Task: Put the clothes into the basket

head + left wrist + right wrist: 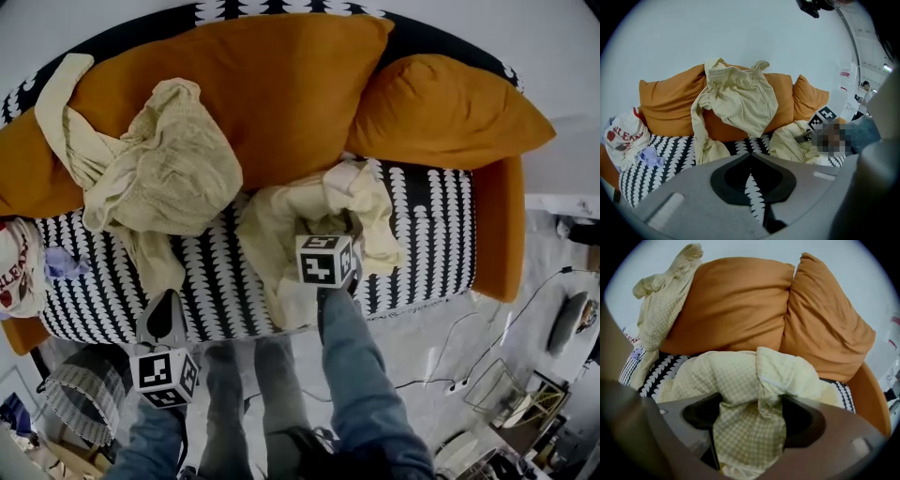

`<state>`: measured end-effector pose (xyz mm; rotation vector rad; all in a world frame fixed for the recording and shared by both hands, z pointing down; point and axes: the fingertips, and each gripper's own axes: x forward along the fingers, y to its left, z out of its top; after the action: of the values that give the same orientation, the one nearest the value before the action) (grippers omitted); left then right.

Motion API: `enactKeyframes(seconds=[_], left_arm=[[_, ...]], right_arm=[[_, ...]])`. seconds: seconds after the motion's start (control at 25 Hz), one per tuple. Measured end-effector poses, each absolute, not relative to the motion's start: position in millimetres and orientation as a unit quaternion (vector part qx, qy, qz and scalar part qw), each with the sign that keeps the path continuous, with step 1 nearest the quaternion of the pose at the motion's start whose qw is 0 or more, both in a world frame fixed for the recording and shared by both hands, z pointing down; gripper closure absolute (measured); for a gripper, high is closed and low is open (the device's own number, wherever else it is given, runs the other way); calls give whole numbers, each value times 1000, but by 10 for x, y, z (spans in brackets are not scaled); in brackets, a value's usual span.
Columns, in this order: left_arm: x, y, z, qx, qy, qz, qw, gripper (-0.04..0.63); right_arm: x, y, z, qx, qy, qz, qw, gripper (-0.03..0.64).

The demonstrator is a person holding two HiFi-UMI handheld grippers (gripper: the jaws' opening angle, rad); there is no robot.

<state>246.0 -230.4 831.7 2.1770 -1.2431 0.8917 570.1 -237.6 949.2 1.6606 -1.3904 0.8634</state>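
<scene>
Right claw (751,400): spread wide over the crumpled pale yellow checked garment (736,373), with a fold standing between the jaws (not pinched).
Left claw (750,153): jaws together, empty, above the seat's front edge.
Surface: black-and-white patterned sofa seat (427,234) with two orange cushions (281,84) behind it.
Other clothes: second yellow checked garment (169,169) draped over the large cushion; white red-printed cloth (19,272) at the left end.
Room: plain pale wall (740,33); grey floor (422,347); ribbed basket (89,394) beside the person's legs.
</scene>
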Motion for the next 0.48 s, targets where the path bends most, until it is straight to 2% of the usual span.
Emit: enactKeyframes(seconds=[0.28, 0.48], left_arm=[[2485, -2223, 8364, 789, -459, 327, 247, 586], [2495, -2283, 8355, 788, -473, 310, 244, 585]], right_arm=[[5732, -2409, 9685, 623, -561, 405, 365, 207], [5731, -2372, 9777, 602, -562, 448, 348, 260]])
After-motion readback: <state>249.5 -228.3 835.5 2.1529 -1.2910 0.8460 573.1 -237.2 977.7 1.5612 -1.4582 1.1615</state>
